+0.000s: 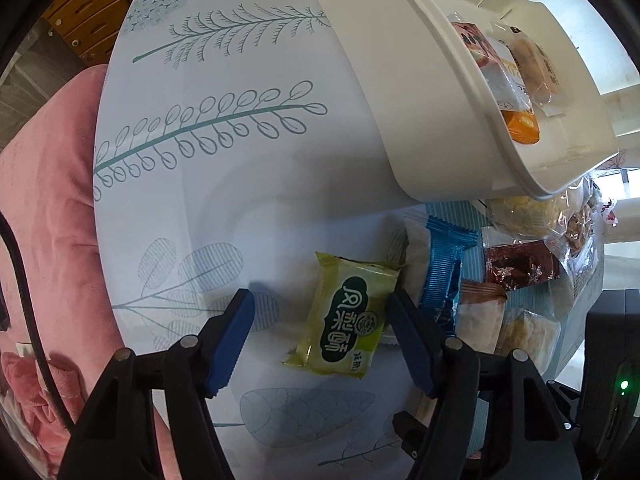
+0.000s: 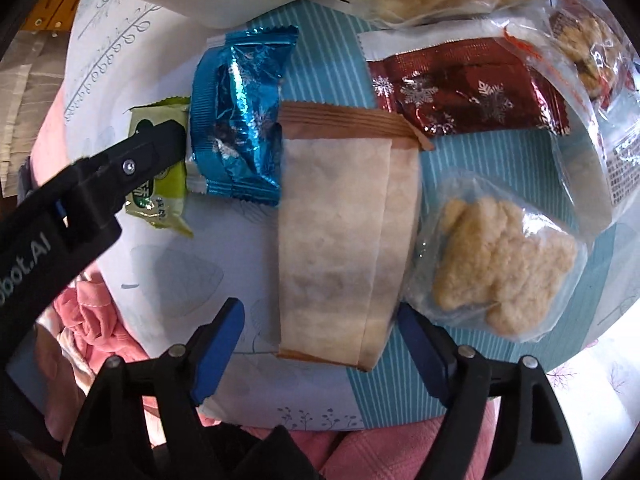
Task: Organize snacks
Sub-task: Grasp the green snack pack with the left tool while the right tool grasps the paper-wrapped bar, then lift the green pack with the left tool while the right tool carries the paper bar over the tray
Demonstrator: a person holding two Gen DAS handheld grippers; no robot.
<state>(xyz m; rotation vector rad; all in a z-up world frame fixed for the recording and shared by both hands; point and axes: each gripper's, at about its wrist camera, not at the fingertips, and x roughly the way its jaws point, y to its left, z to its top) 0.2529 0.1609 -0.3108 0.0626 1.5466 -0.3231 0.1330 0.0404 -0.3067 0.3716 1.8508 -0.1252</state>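
So the left gripper [image 1: 320, 336] hangs with its ribbed blue pads spread, the glossy green pillow pack [image 1: 346, 316] printed 凤梨酥 lying between them on the leaf-print cloth [image 1: 224, 168], its right edge right at the pad. Right gripper [image 2: 316, 344] gapes just as wide around the bottom of a matte tan paper sachet [image 2: 340, 232]. At its 11 o'clock sits a crinkly blue foil pack [image 2: 236, 120], with a dark red snowflake wrapper [image 2: 460, 88] at 1.

Pink cloth [image 1: 48, 184] under tbl [image 1: 224, 184], wood drawers [image 1: 86, 20] behind.
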